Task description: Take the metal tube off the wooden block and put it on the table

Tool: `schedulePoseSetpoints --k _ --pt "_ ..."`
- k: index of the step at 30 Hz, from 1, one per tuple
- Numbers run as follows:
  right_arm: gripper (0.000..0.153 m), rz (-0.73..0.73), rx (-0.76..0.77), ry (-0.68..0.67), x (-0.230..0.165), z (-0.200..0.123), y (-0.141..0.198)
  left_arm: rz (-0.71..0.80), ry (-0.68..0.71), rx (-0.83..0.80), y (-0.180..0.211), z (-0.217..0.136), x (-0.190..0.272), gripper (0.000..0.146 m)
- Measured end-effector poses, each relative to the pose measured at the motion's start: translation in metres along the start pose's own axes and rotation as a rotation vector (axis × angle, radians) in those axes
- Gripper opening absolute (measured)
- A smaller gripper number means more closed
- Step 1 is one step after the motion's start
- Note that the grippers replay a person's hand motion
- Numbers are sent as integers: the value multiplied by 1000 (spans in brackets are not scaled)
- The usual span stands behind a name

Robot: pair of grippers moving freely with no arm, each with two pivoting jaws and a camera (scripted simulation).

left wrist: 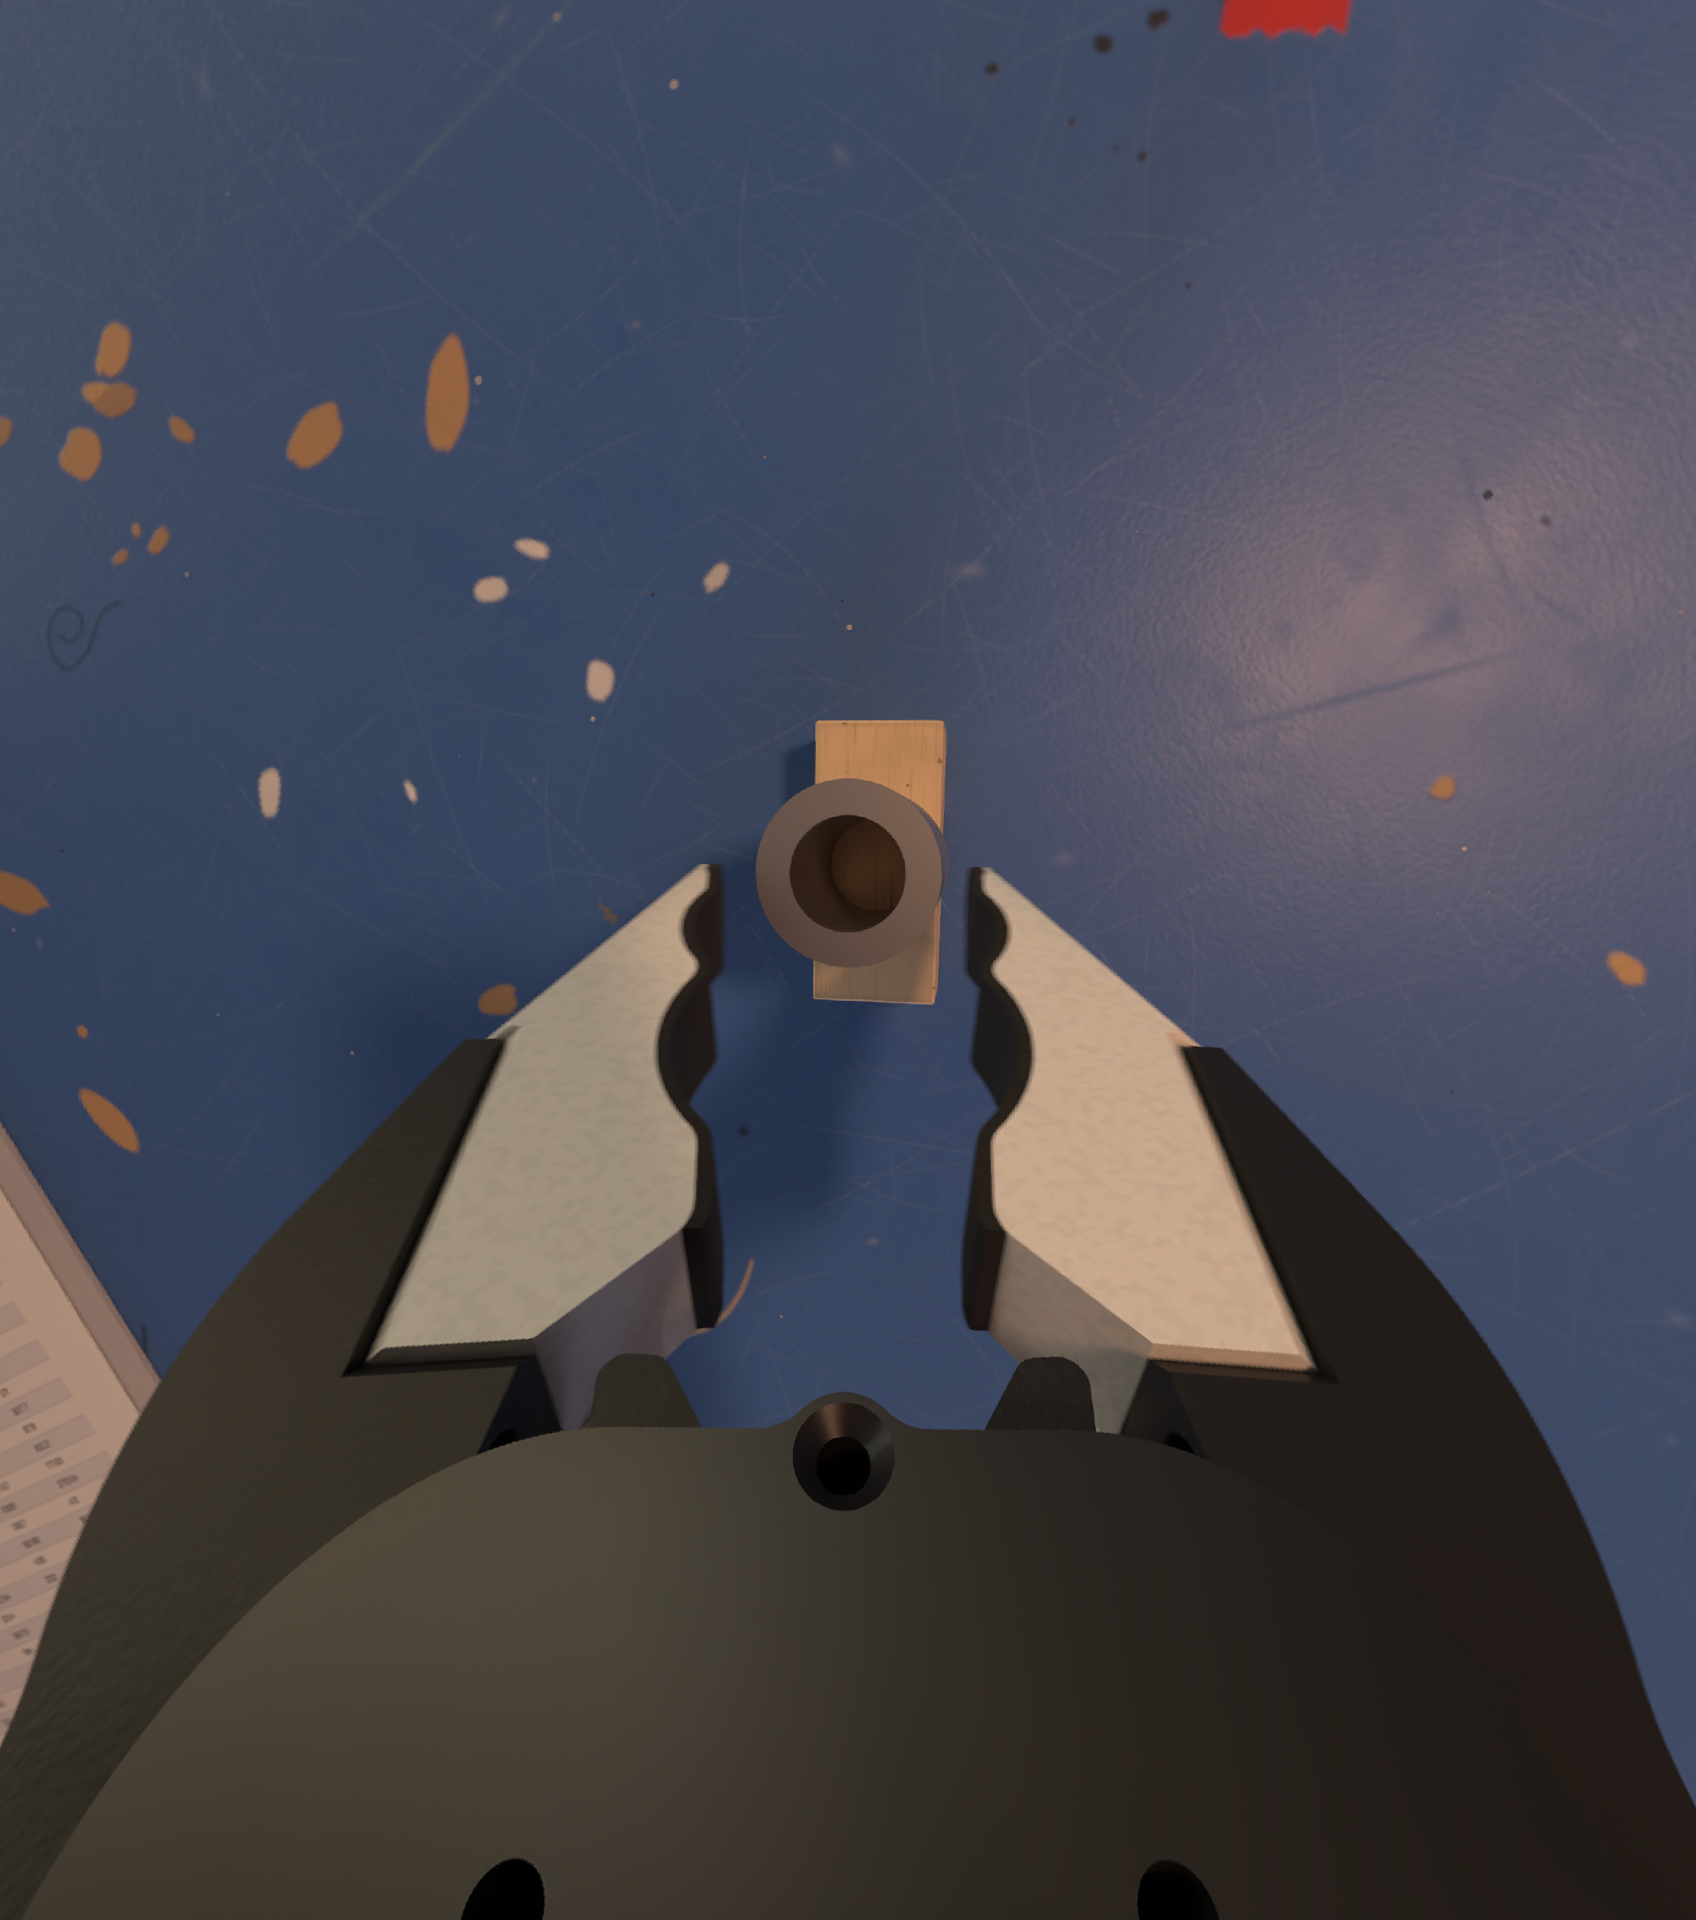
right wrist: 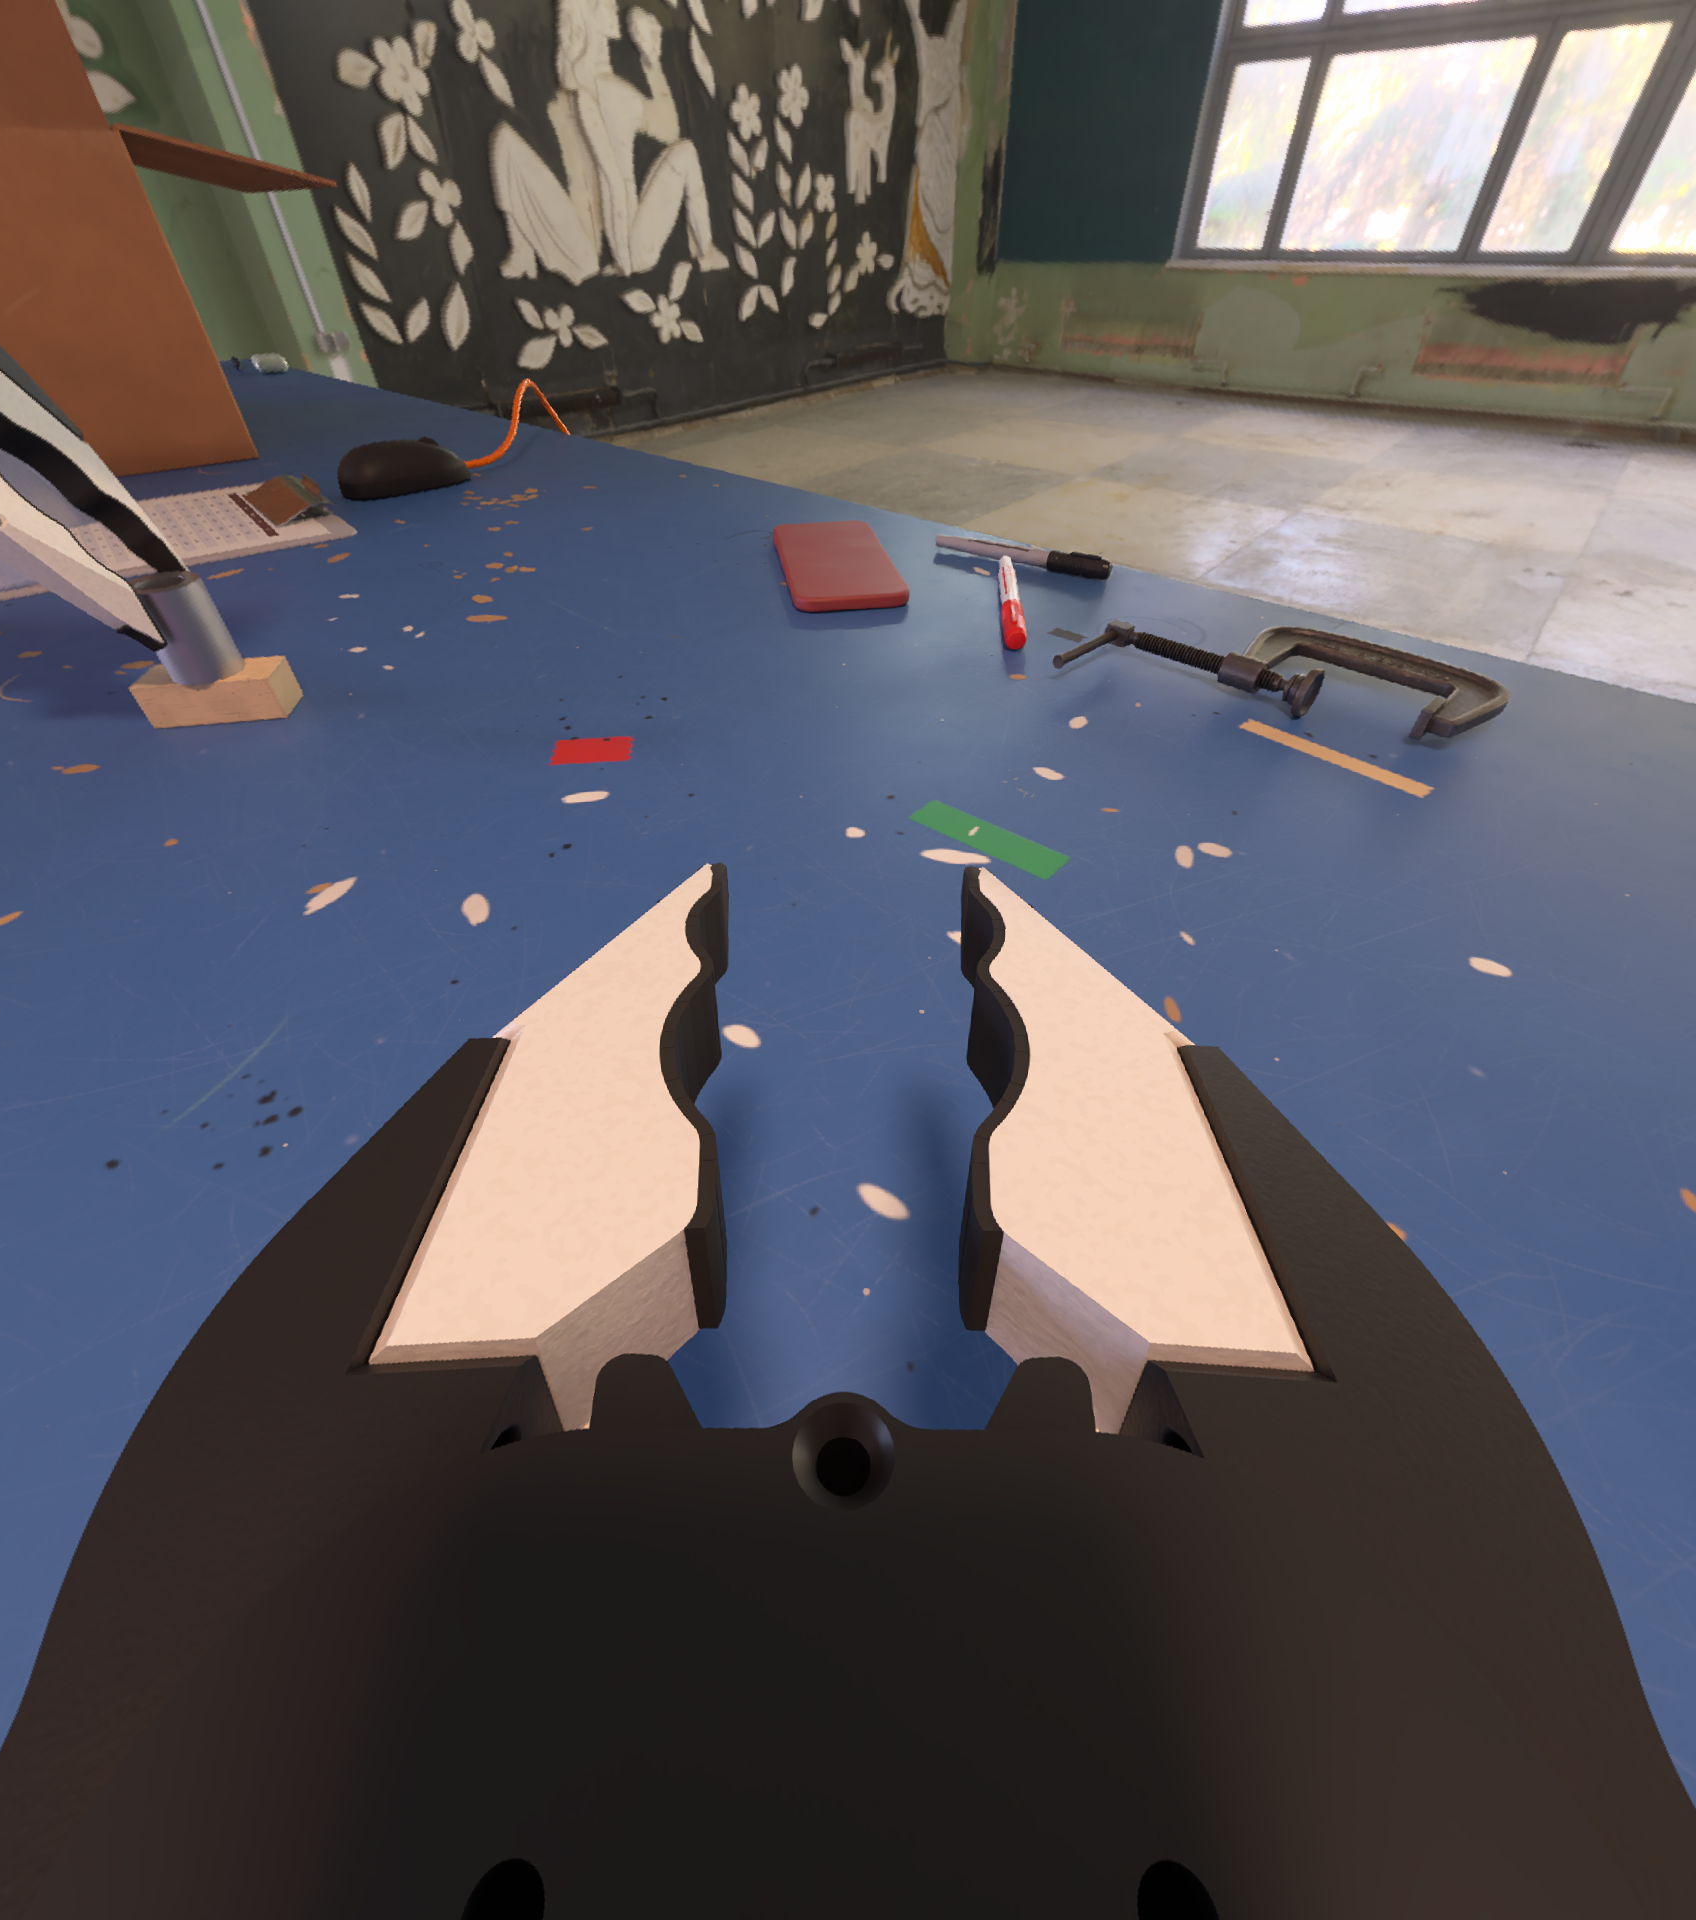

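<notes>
The metal tube (left wrist: 849,873) stands upright on the wooden block (left wrist: 878,764) at the centre of the left wrist view, its open bore facing the camera; in the right wrist view it shows at the left edge, leaning slightly in the picture. The left gripper (left wrist: 844,883) looks straight down on it, jaws spread wide and holding nothing, their tips at either side of the tube's rim and seemingly not yet touching. This looks like the approach before the grasp: next, the jaws likely need to drop lower around the tube's wall and close. The right gripper (right wrist: 844,883) hangs apart over the blue bench (right wrist: 408,1039), jaws wide and empty, with a C-clamp (right wrist: 1343,675) and red marker (right wrist: 1010,603) beyond.
</notes>
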State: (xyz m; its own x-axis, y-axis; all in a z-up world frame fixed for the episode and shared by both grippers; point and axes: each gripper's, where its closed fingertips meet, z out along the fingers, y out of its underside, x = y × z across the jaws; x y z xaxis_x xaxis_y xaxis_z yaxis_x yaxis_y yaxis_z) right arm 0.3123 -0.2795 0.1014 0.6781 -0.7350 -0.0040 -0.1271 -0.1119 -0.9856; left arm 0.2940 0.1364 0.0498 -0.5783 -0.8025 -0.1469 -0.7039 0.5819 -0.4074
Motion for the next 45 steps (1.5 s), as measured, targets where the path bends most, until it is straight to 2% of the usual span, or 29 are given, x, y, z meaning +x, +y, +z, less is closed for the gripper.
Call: schedulePoseSetpoints --k 1,7,11,16,19,22,25,29,32,37,39,44,45 --pt "44 5 1 0 1 0 0 13 1 -3 0 -1 1 36" --pt "43 19 -1 -3 1 -2 0 77 -8 -32 9 -25 3 36" --pt "43 10 -3 -6 0 -1 0 94 -28 4 5 -59 -4 36" --pt "42 7 -9 -15 -2 1 0 169 -68 132 -48 -105 -7 36" --pt "42 5 -9 -18 -4 1 -1 237 -19 229 -101 -111 7 36" --pt "42 -11 -9 -12 -5 0 -1 333 77 266 -152 -86 33 36" --pt "41 -25 -5 -10 -7 -1 -2 416 189 223 -192 -37 60 36" --pt "41 -37 -9 -15 -10 -2 -1 498 267 101 -220 36 78 36" --pt "41 -57 -13 -8 -10 -5 0 535 327 74 -233 71 86 36" --pt "41 -40 -18 1 -4 -8 0 615 351 6 -235 98 92 36" --pt "41 -25 -13 2 -1 -9 -1 601 382 -14 -231 102 93 36" --pt "41 -15 -14 -5 1 -8 -2 610 321 -74 -219 110 81 35" --pt "41 -14 -17 -9 0 -7 -1 602 319 -82 -217 111 80 44"
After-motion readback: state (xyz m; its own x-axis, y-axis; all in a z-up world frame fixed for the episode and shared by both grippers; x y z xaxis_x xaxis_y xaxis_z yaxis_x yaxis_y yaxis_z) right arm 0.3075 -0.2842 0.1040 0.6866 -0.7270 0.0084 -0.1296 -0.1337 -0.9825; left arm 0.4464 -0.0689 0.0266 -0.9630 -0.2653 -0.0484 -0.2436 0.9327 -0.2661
